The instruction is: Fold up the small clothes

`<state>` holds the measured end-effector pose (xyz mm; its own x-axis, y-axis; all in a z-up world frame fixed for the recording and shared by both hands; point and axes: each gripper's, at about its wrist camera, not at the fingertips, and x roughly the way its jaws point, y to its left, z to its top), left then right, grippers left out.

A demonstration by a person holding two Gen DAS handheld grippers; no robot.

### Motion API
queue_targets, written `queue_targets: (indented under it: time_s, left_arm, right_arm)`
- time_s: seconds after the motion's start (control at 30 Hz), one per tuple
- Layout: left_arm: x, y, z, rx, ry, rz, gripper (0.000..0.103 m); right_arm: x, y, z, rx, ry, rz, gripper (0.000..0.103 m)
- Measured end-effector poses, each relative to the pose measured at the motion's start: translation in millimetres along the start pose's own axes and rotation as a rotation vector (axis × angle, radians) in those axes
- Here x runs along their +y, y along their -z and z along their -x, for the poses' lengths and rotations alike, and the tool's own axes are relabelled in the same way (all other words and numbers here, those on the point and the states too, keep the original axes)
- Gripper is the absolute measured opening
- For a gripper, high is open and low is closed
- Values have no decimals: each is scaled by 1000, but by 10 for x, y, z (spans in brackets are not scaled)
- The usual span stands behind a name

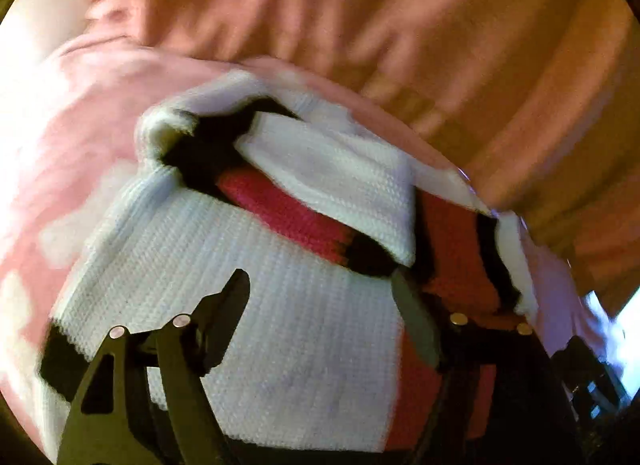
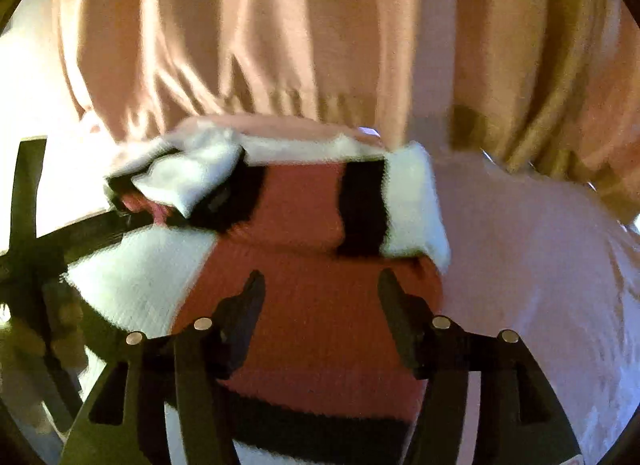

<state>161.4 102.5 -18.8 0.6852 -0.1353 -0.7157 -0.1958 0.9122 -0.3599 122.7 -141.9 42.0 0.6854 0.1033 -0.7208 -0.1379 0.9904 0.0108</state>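
- The knit sweater is a chunky white, red and black colour-block thing, lying bunched up on a pink cover that's draped over the surface.
- In the left wrist view the white panel fills the space right between the jaws, with a folded-over white flap and a red stripe further out past the tips.
- Left gripper: jaws spread wide, fingers on either side of the white knit. It looks like they're hovering over or resting against the fabric, not pinching it, though I can't tell for sure if the tips touch.
- In the right wrist view the red panel sits squarely between the jaws, with a black band nearer the camera and a white sleeve cuff beyond the tips to the right.
- Right gripper: jaws also wide apart, nothing clamped, red knit directly underneath.
- The left gripper's frame shows at the left edge of the right view, so the two are close together.
- Behind it all hangs a peach-orange curtain, gathered in folds. Everything's pretty motion-blurred.
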Motion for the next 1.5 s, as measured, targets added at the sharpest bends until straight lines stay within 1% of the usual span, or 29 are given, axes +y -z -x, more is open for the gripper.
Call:
queue_targets:
  time_s: [0.07, 0.1, 0.13, 0.17, 0.2, 0.23, 0.33, 0.43, 0.5, 0.53, 0.57, 0.6, 0.63, 0.7, 0.73, 0.8, 0.87, 0.9, 0.93, 0.97, 1.0, 1.03, 1.07, 1.1, 1.17, 1.23, 1.37, 1.43, 1.5]
  left_arm:
    - [166, -110, 75, -23, -50, 15, 74]
    - [250, -149, 144, -38, -82, 24, 74]
    - [360, -198, 165, -48, -106, 34, 75]
    - [441, -261, 165, -56, -131, 47, 76]
    - [521, -305, 156, -55, -151, 63, 77]
    - [602, -374, 84, -43, -154, 81, 77]
    - [767, -414, 27, -12, -141, 121, 77]
    - [887, -441, -8, -8, -150, 156, 77]
    - [940, -462, -49, 3, -147, 164, 77]
    - [960, -473, -63, 10, -152, 161, 77]
    - [971, -480, -104, 14, -155, 155, 77]
    - [975, -487, -124, 18, -160, 151, 77]
    - [985, -497, -134, 22, -154, 152, 77]
    - [981, -515, -146, 25, -133, 157, 77]
    - [975, -523, -132, 22, -116, 159, 77]
    - [961, -528, -100, 12, -92, 157, 77]
    - [924, -526, -75, 7, -62, 149, 77]
    - [900, -526, -78, 8, -49, 144, 78]
    - [864, -520, -89, 13, -36, 142, 79]
    - [837, -515, -105, 15, -19, 139, 81]
    - [806, -509, -134, 23, 0, 139, 81]
    - [778, -512, -162, 28, 16, 144, 81]
    - [747, -514, -199, 37, 44, 152, 82]
    - [732, -518, -227, 43, 58, 158, 82]
    - [719, -516, -283, 45, 87, 180, 86]
    - [739, -521, -348, 61, 119, 215, 86]
    - [818, -543, -379, 53, 180, 295, 86]
    - [855, -566, -420, 55, 188, 326, 86]
    - [883, -585, -445, 47, 187, 346, 82]
  right_arm:
    - [261, -175, -131, -13, -15, 74, 59]
    - [391, -255, -194, -21, -33, 101, 61]
    - [584, -360, -311, -15, -78, 135, 64]
    - [715, -419, -391, -7, -101, 158, 64]
    - [944, -511, -556, 13, -122, 204, 64]
    - [1092, -563, -663, 30, -137, 234, 64]
    - [1503, -664, -1058, 90, -170, 297, 64]
    - [1748, -691, -1405, 132, -144, 329, 62]
    - [1795, -679, -1590, 168, -141, 327, 59]
    - [1777, -669, -1677, 190, -150, 311, 46]
    - [1740, -671, -1691, 193, -159, 295, 40]
    - [1689, -696, -1676, 185, -173, 267, 17]
    - [1547, -767, -1594, 166, -190, 205, 13]
    - [1168, -897, -1336, 89, -218, 49, 13]
    - [983, -931, -1212, 54, -218, -10, 13]
    - [400, -907, -878, -36, -179, -176, 13]
    - [-54, -747, -730, -53, -136, -288, 13]
    - [-234, -642, -730, -36, -109, -318, 15]
    - [-401, -513, -789, 0, -70, -335, 19]
    - [-558, -359, -905, 60, -37, -349, 21]
    - [-644, -269, -996, 103, -46, -363, 21]
    - [-753, -151, -1094, 146, -80, -402, 22]
    - [-833, -70, -1141, 164, -112, -444, 24]
    - [-909, -13, -1156, 170, -152, -488, 27]
    - [-994, 52, -1069, 138, -214, -547, 33]
    - [-1076, 54, -988, 107, -232, -577, 49]
    - [-1289, 46, -1057, 94, -269, -664, 51]
    - [-1313, 34, -1113, 93, -247, -668, 49]
    - [-1310, 17, -1164, 84, -245, -668, 49]
